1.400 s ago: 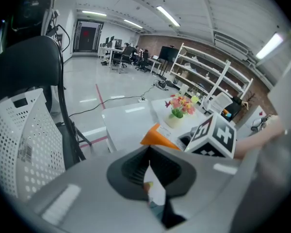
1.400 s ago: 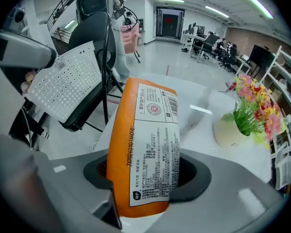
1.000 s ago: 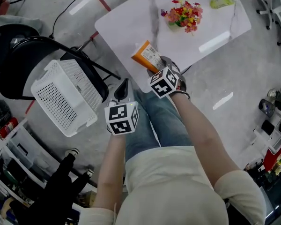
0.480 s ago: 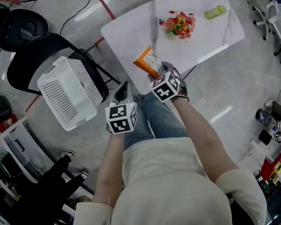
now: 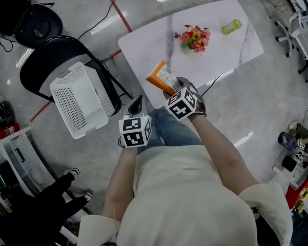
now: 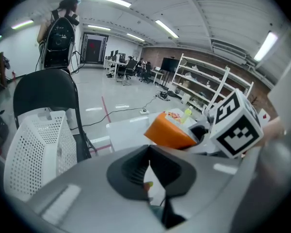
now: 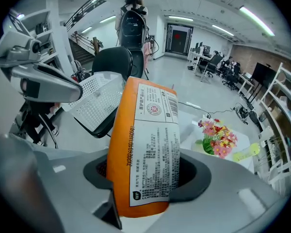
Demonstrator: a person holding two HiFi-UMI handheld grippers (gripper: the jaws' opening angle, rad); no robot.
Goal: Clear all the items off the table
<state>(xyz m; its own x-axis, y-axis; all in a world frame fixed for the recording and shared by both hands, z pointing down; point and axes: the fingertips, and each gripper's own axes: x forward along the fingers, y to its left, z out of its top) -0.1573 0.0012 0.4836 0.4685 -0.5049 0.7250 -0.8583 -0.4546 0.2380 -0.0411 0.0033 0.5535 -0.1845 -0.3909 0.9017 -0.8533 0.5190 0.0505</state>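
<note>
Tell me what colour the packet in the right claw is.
Orange packet, white printed label; best in right gripper view.

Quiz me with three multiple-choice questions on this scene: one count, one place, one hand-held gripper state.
1. Items resting on the white marbled table: A one, B two, C four.
2. The white perforated plastic basket sits on: A the floor, B the table, C the black chair.
3. The right hand-held gripper is: A open, empty, B shut on nothing, C shut on the orange printed packet.
Answers: B, only the multicoloured flower bunch and green plastic bottle lie there; C, it rests on the chair's seat; C, its jaws clamp the packet.
</note>
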